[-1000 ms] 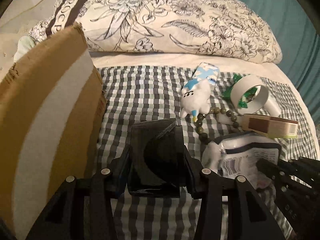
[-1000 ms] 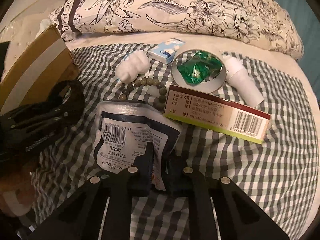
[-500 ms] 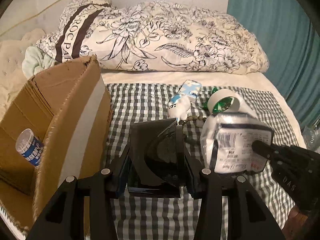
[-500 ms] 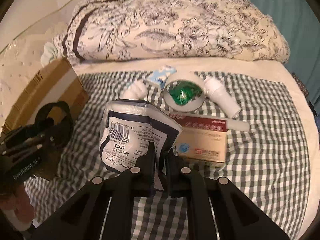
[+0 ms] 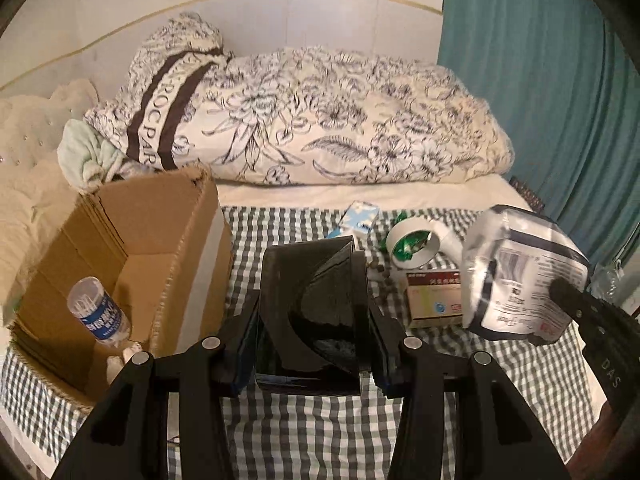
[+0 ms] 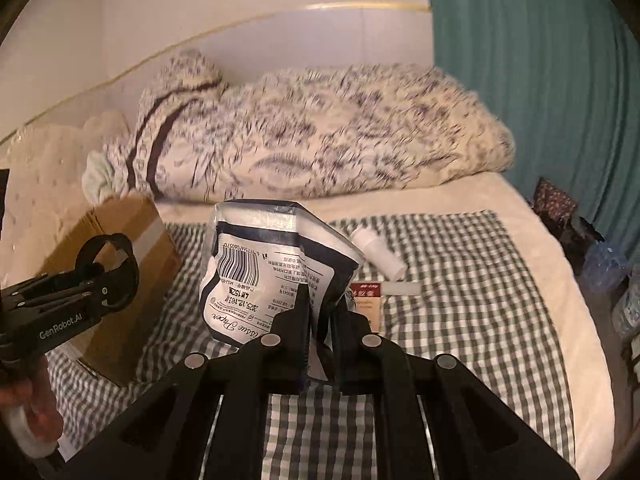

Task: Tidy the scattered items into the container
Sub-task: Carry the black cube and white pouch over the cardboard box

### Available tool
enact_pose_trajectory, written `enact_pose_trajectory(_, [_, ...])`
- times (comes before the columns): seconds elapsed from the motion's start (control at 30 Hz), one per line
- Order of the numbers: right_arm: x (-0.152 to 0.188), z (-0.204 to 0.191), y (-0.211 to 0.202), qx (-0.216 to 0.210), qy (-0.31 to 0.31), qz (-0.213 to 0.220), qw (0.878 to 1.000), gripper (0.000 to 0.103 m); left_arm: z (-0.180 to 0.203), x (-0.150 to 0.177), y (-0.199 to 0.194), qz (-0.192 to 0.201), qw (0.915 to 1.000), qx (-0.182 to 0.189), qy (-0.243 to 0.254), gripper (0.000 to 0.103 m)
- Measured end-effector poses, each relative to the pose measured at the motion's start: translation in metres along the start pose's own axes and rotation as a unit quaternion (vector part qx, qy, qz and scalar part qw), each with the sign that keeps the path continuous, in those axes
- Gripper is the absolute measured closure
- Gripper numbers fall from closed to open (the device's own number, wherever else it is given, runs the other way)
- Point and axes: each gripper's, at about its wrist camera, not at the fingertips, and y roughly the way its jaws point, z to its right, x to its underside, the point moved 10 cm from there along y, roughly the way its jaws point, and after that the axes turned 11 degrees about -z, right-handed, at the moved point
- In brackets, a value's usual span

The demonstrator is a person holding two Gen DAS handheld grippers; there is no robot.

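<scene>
Leftmost, box (image 5: 132, 240) sits open on the checked cloth (image 5: 288, 432), a bottle (image 5: 98, 312) already inside against its near wall. Left gripper (image 5: 310, 316) clamps a black case (image 5: 308, 312) between both fingers, raised above the cloth, just right of the box. Risk: case is glossy and gripped low on its sides, so it may slide out on the swing over, or catch the box's frayed right wall. Further right, tape roll (image 5: 414, 246), carton (image 5: 434, 298) and blue pack (image 5: 360, 220) lie loose on the cloth, not yet tidied. Right gripper (image 6: 320, 316) is clenched on one bottom corner of a soft tissue pack (image 6: 264, 272), which hangs lifted off the cloth, well right of the box. Risk: thin film pinch could tear or slip. Both grippers likely head for the same box, so they could collide at the opening.
</scene>
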Motion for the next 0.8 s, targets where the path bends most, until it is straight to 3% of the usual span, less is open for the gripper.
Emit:
enact_pose_trajectory(0.23, [0.019, -0.002, -0.043, -0.002, 0.019, 0.035, 0.999, 0.094, -0.001, 0.000, -0.041, 0.029, 0.9995, 0.008, 0.007, 0.056])
enact_pose_trajectory(0.8, [0.036, -0.003, -0.102, 0.014, 0.042, 0.095, 0.994, 0.094, -0.017, 0.014, -0.114, 0.080, 0.9964, 0.025, 0.007, 0.056])
